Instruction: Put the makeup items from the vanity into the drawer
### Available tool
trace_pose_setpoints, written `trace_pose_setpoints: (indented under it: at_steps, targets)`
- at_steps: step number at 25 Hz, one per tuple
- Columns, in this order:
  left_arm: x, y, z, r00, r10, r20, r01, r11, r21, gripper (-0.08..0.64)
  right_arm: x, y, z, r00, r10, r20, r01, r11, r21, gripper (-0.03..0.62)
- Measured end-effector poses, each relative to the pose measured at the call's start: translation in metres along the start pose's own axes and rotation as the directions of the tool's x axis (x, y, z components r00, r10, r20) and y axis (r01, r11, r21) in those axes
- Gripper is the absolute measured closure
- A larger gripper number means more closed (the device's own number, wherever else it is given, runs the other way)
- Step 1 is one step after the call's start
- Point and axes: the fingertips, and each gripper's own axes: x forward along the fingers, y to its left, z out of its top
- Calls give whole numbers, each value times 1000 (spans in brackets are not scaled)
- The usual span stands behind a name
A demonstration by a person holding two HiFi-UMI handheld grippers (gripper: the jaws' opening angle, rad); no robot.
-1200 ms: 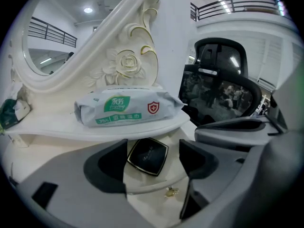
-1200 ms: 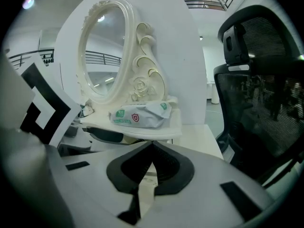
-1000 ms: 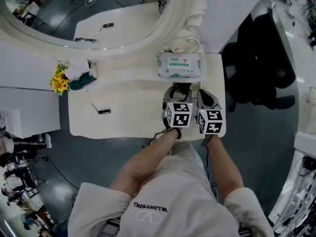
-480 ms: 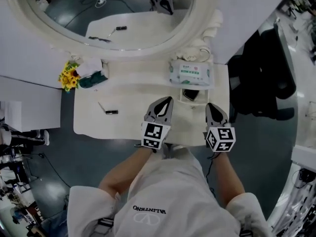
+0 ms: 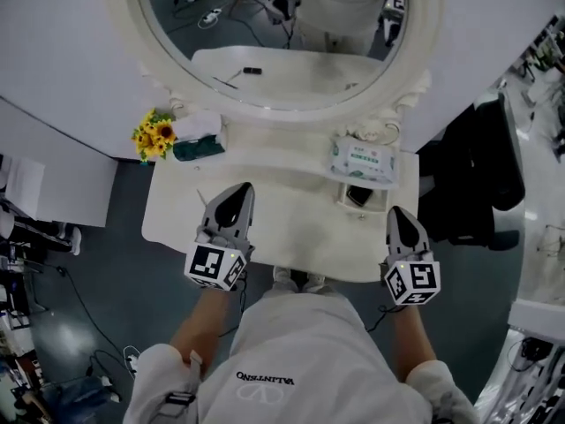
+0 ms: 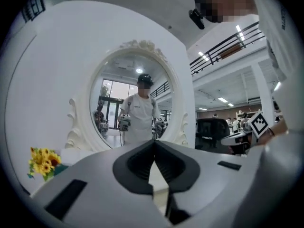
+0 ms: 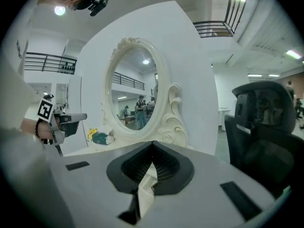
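On the white vanity top my left gripper hovers over the left half with its jaws shut and nothing between them; in the left gripper view the tips meet. A thin makeup stick lies just left of it. The mirror reflects a small black tube, which the left gripper hides on the table itself. At the right a small open drawer holds a dark item. My right gripper is near the front right edge, shut and empty.
A pack of wet wipes lies behind the drawer. Yellow flowers and a green-and-white bundle sit at the back left. A black office chair stands to the right of the vanity.
Both grippers have left the drawer and drawn apart. The left one swung to the left half of the table and its jaws closed. The head camera tilted up toward the mirror.
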Motion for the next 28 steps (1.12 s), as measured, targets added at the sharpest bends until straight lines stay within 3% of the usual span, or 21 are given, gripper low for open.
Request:
trace_pose_setpoints:
  at_steps: [7, 13, 16, 20, 28]
  targets:
    - [-59, 74, 66, 980, 131, 152, -136, 990, 23, 557, -25, 14, 54, 994, -20, 106, 25, 998, -54, 580]
    - [-85, 99, 85, 968, 183, 174, -206, 970, 127, 557, -42, 14, 78, 986, -42, 160, 54, 996, -76, 581]
    - [-90, 102, 90, 964, 188, 189, -207, 974, 90, 557, -45, 13, 83, 984, -57, 167, 71, 994, -77, 581]
    - [-93, 109, 88, 959, 193, 206, -192, 981, -26, 557, -48, 12, 83, 982, -69, 176, 84, 993, -78, 581]
    - [-91, 108, 85, 962, 187, 201, -186, 982, -22, 557, -52, 9, 79, 983, -81, 167, 91, 994, -57, 581]
